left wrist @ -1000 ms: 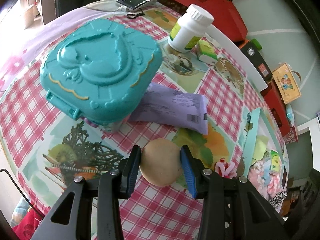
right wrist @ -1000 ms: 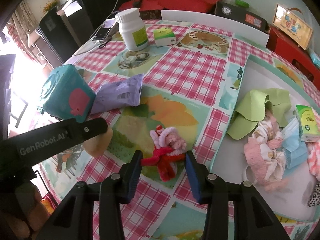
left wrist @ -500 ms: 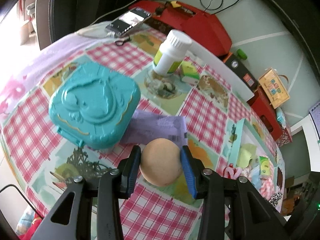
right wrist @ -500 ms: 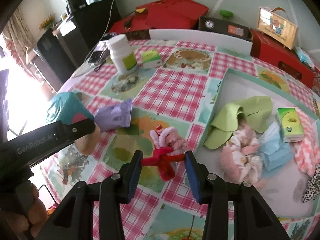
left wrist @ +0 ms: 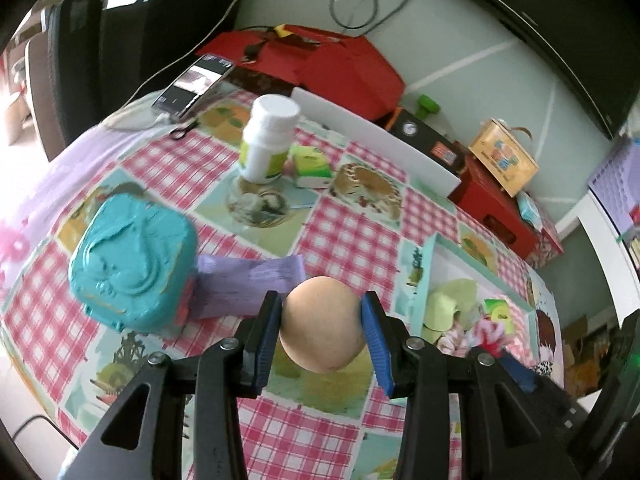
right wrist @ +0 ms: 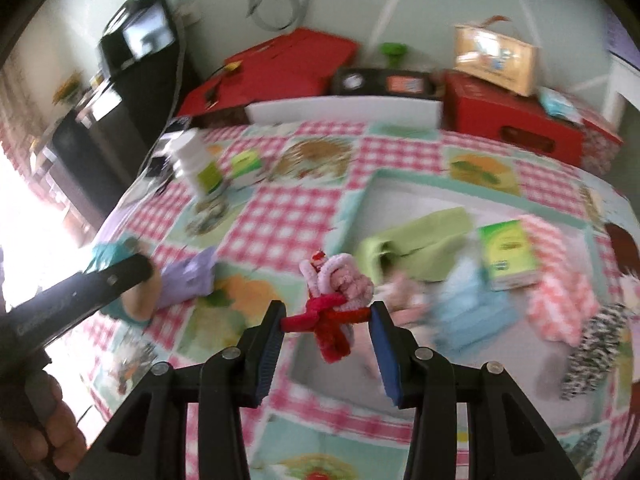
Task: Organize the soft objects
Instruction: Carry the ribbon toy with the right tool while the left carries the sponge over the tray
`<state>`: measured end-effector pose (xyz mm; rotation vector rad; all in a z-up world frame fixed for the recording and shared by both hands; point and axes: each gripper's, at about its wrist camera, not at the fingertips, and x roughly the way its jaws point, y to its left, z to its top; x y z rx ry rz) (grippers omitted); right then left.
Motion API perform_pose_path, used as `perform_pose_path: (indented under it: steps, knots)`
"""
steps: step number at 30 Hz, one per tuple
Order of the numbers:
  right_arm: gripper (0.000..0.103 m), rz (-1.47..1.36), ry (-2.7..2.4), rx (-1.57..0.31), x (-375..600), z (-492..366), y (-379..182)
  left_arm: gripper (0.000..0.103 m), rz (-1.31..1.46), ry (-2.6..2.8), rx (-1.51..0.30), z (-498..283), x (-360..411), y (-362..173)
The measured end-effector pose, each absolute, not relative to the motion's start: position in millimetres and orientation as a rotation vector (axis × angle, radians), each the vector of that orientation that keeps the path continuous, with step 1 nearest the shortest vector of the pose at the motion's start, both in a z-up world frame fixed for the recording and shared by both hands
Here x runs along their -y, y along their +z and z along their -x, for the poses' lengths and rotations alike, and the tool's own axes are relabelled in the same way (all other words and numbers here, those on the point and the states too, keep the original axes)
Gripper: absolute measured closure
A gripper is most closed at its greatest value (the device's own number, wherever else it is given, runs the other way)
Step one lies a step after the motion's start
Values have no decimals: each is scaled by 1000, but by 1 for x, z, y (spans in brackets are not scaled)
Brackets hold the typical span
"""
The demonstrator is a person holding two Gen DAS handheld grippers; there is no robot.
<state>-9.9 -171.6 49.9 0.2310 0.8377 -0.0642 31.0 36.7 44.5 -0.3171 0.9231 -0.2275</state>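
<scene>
Left tongs point(left wrist: 322, 338): blue pads clamped on both sides of a tan ball point(left wrist: 323, 324), held clear of the tablecloth point(left wrist: 348, 240). Right tongs point(right wrist: 326, 334): pads pressing the two ends of a red and pink pipe-cleaner bundle point(right wrist: 334, 300), which is also held in the air.

Landmark: the tray point(right wrist: 416, 196), a white tray with a teal rim lying on the checked tablecloth.

Left wrist view: ball sits just left of the tray's near corner. Behind the ball, further left of the tray, a purple packet point(left wrist: 250, 286) lies flat, one end touching a teal box point(left wrist: 134, 270). Beyond these, well left of the tray, a white bottle point(left wrist: 268, 140) stands upright with a small green and white carton point(left wrist: 310, 162) just beside it. A phone point(left wrist: 192, 86) lies at the far table edge. Red boxes point(left wrist: 316, 60) stand beyond the table.

Right wrist view (blurred): bundle hangs over the tray's left rim. Inside the tray: a green cloth point(right wrist: 420, 240), a green box point(right wrist: 508, 254) resting on a light blue cloth point(right wrist: 468, 300), a pink checked cloth point(right wrist: 560, 300), and a black and white patterned cloth point(right wrist: 596, 348) at the tray's right end. Left of the tray, the other tongs' black arm crosses the frame, and a hand point(right wrist: 44, 420) grips its handle at the lower left.
</scene>
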Motion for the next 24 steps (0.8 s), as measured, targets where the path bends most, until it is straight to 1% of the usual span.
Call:
perform_pose_path:
  steps: [5, 10, 24]
  knots:
    - [57, -266, -186, -815, 216, 26, 57, 61, 259, -290, -930, -33, -14, 55]
    - [57, -322, -271, -805, 253, 38, 59, 61, 155, -391, -946, -34, 33, 62]
    - [57, -446, -428, -802, 314, 71, 50, 60, -63, -612, -973, -25, 148, 61]
